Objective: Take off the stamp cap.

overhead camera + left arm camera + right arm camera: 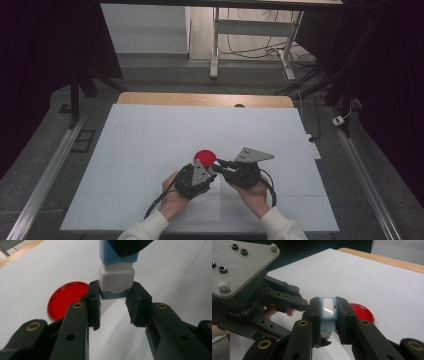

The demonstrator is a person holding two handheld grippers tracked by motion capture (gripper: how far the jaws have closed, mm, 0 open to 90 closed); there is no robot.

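The blue-and-white block (116, 277) is sitting mid-frame, both grippers clamping it: the left gripper (113, 303) pinching its lower end, the right gripper (327, 312) gripping its sides, beside the red lid (66, 300).

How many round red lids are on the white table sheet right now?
1. The round red lid lies flat on the sheet just beyond the left gripper; the grippers could hide something behind them.
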